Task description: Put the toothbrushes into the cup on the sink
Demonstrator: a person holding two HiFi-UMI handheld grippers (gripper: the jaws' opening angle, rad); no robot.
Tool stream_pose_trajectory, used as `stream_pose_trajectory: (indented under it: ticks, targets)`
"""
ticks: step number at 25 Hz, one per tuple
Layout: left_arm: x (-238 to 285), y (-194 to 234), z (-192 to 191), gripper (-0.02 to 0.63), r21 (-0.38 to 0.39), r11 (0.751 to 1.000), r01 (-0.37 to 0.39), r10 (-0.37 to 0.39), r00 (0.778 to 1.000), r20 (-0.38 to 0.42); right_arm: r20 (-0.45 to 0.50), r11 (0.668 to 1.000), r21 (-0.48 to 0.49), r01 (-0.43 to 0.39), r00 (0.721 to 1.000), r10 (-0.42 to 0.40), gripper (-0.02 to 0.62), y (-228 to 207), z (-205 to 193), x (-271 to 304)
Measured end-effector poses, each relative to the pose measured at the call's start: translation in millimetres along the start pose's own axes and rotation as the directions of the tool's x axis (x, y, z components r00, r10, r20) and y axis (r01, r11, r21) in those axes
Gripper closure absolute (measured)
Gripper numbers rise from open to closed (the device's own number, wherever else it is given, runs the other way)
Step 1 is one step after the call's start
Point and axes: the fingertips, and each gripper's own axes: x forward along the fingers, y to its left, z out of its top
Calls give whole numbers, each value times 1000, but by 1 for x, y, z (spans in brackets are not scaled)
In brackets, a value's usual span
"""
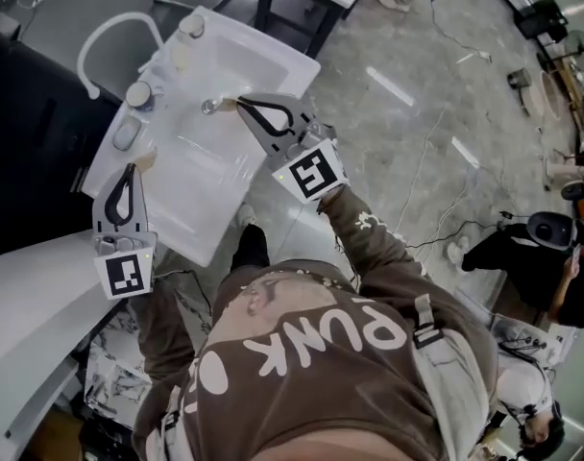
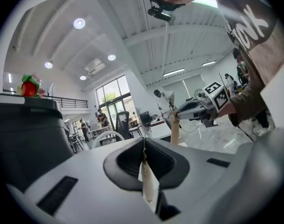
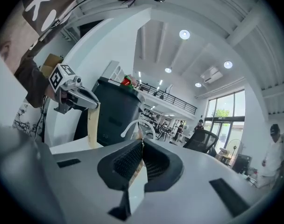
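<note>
**Head view, with the two gripper views.** The left toothbrush (image 1: 146, 160), a pale beige handle, is pinched between the closed jaws of the left gripper (image 1: 131, 168). It sits over the sink's near-left rim. In the left gripper view the same handle (image 2: 149, 185) runs down through the gap where the two jaws meet.

The right toothbrush (image 1: 228, 104) is clamped in the same way by the right gripper (image 1: 240, 105), whose jaws are drawn together on it. Its free end lies over the basin, just beside the drain (image 1: 208, 107), which is at its 9 o'clock. In the right gripper view the handle (image 3: 138, 171) is caught between the ribbed pads.

The cup (image 1: 138, 94), seen from above as a round rim, stands on the back ledge of the sink (image 1: 263, 60). It is at 12 o'clock from the left toothbrush and at 9 o'clock from the right one, apart from both.

An oval dish (image 1: 126, 134) lies on the ledge between the cup and the left gripper. A capped bottle (image 1: 190, 28) stands at the cup's 1 o'clock. The white arched faucet (image 1: 105, 32) rises at the cup's 11 o'clock.

The person's brown shirt (image 1: 330, 353) fills the lower frame at 6 o'clock.
</note>
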Motion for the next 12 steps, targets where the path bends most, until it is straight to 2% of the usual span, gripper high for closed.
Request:
stream_pose_trajectory:
  ticks: [7,12]
  targets:
    - [47,55,-26,595,-32,999,-12,12,1000,-16,4,998,-60,-1,1000,1,583,-50,-12,106]
    - [73,77,-43,595,-40,999,1,-2,1000,-24,14,992,-129,14,1000,-13,583,-88,-19,179]
